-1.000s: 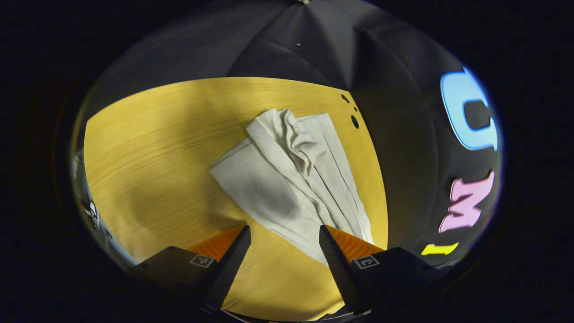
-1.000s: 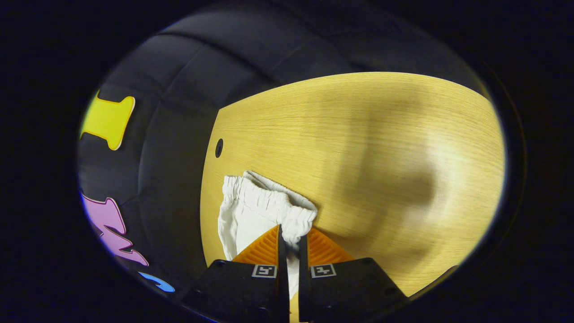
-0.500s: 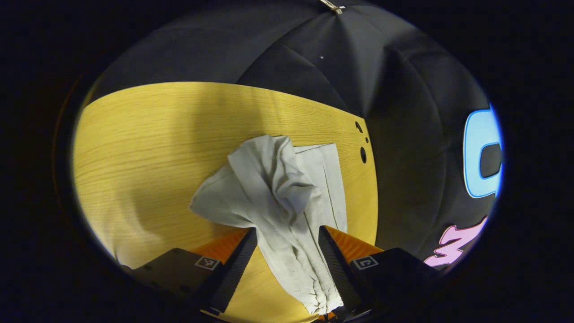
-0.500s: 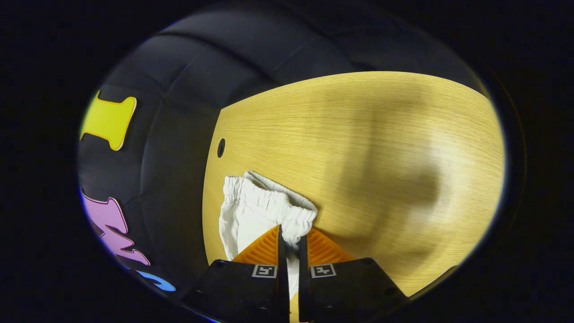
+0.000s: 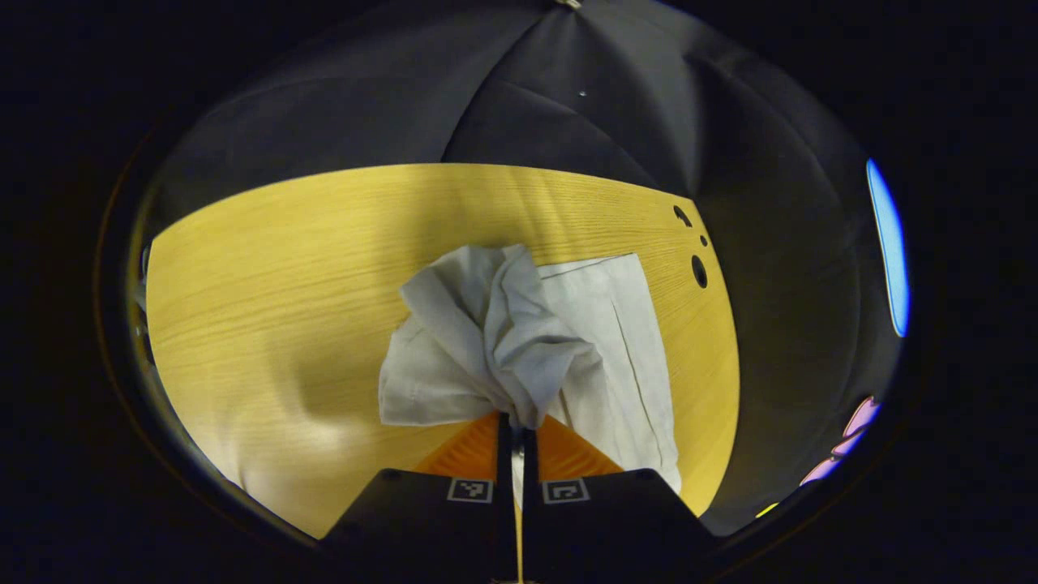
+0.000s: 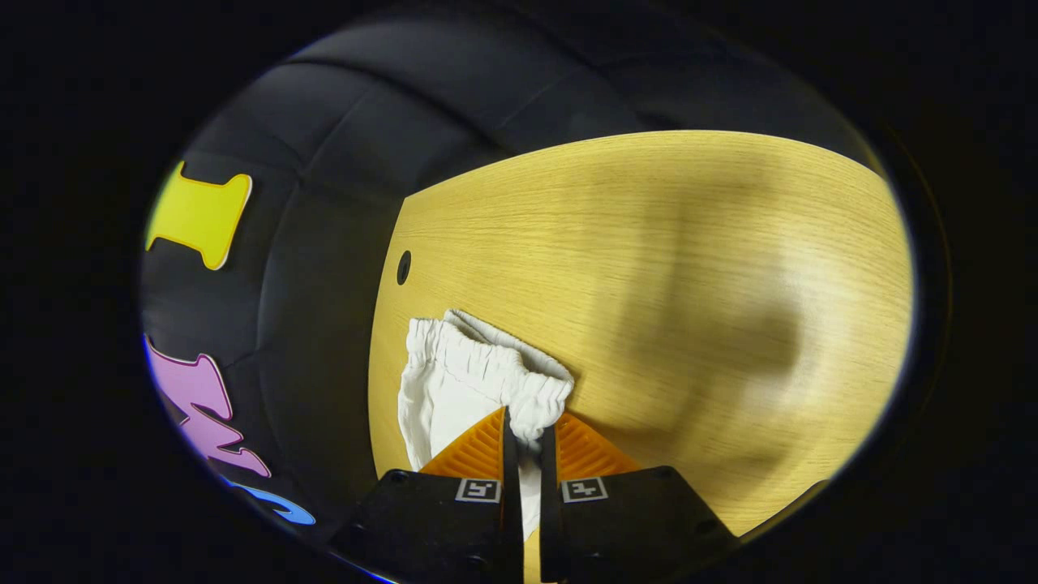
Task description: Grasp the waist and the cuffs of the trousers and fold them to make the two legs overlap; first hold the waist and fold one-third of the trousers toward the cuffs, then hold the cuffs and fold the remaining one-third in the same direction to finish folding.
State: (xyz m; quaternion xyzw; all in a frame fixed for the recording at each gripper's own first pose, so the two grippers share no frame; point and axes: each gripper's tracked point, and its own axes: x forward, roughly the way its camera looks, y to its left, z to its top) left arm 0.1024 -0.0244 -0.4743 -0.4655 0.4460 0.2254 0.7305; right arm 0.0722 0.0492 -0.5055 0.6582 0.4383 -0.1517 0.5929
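Left gripper view: the left tool (image 5: 516, 422) is pinching in tight, both fingers pressing on a bunched fold of the white trousers (image 5: 519, 341). The cloth is gathering into a peak right at the fingertips and fanning out beyond them. One flat trouser leg (image 5: 624, 341) is lying smooth on the wooden counter (image 5: 268, 324), running toward the counter's right edge. That leg's far hem is sitting square and close to three dark holes (image 5: 697, 270) near the counter's corner. To the left of the trousers the counter is lying bare and wide, all the way to its far edge, where the black cloth wall (image 5: 568, 105) is rising behind it. On the right, only a thin strip of wood is separating the leg from the counter's edge.

Right gripper view: the right tool (image 6: 523, 434) is clamping down too, its fingers nearly together with the elastic waistband (image 6: 495, 369) gripped between them. The gathered waist is puffing up just ahead of the fingertips, resting near the counter's left edge (image 6: 381, 357), close below a single dark hole (image 6: 403, 267). The booth wall is standing just beyond that edge. Rightward and forward, a broad stretch of counter is spreading out, crossed by soft shadows.
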